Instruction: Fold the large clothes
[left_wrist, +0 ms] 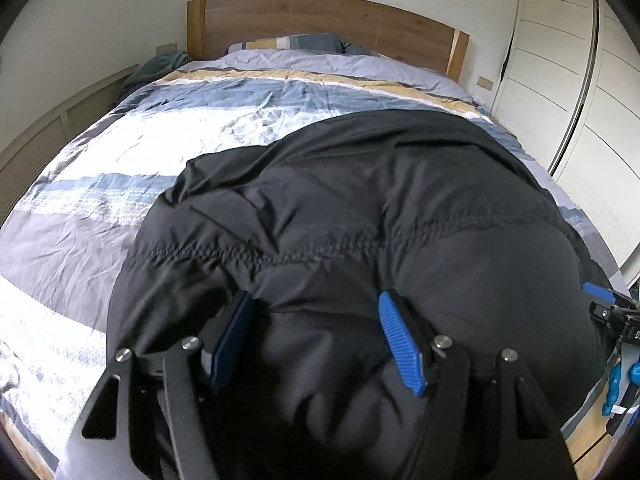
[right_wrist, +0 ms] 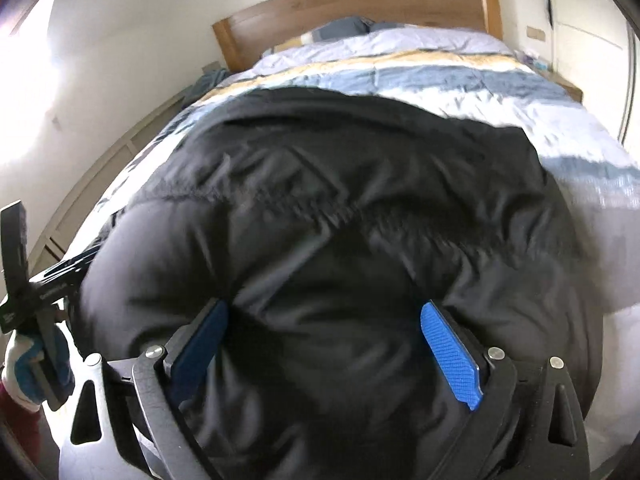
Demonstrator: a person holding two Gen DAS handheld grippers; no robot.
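Note:
A black padded jacket (left_wrist: 360,184) lies in a puffy heap at the near end of the bed, and it fills most of the right wrist view too (right_wrist: 340,168). My left gripper (left_wrist: 316,300) has its blue pads pressed into a thick bulge of the jacket's near edge, with creases running out from both pads. My right gripper (right_wrist: 325,306) clamps another thick bulge of the same edge in the same way. The right gripper's tip (left_wrist: 608,312) shows at the right edge of the left wrist view. A gloved hand (right_wrist: 28,360) holds the left gripper's frame at the far left.
The jacket rests on a striped blue, white and yellow duvet (left_wrist: 140,148) covering the bed. A wooden headboard (left_wrist: 320,20) and pillows (left_wrist: 296,42) are at the far end. White wardrobe doors (left_wrist: 580,80) stand close on the right; a low panelled wall unit (left_wrist: 60,128) runs along the left.

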